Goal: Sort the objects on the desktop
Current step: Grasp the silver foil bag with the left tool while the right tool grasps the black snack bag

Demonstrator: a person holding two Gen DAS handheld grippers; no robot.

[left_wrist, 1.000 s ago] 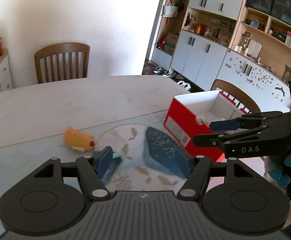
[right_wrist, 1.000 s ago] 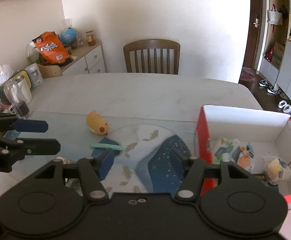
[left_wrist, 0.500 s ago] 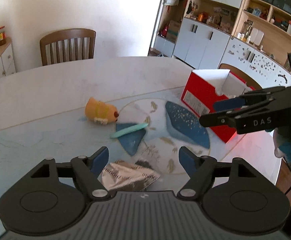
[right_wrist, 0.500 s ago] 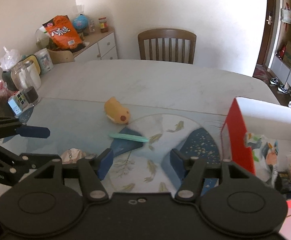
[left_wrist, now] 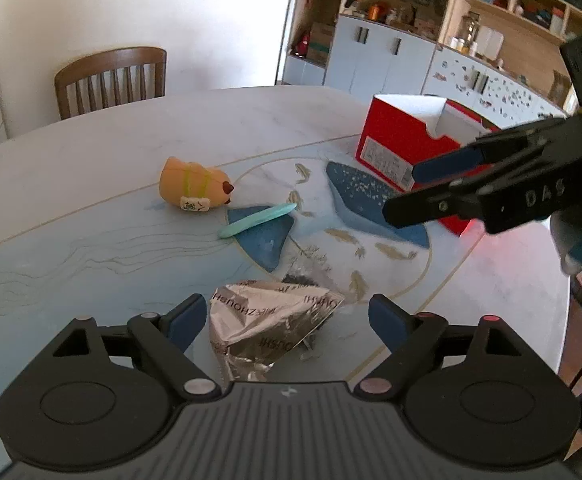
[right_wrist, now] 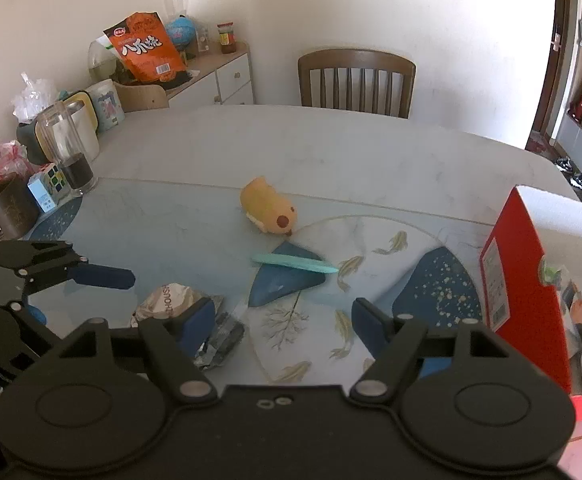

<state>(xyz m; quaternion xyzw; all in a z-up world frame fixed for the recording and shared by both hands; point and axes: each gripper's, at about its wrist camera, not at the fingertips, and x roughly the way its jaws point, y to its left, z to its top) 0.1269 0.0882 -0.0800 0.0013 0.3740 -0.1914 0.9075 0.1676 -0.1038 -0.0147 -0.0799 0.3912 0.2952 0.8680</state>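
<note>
Now the left hand-held gripper, jaws just opening wide, empty, straddled the foil wrapper; the right hand-held gripper was also opening, empty. Next: close on it, carry to the red box.

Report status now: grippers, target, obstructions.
Left gripper and right gripper open, jaws just widened, both empty. Silver foil wrapper lies between the left's fingers, ungripped. Nothing blocking.
</note>
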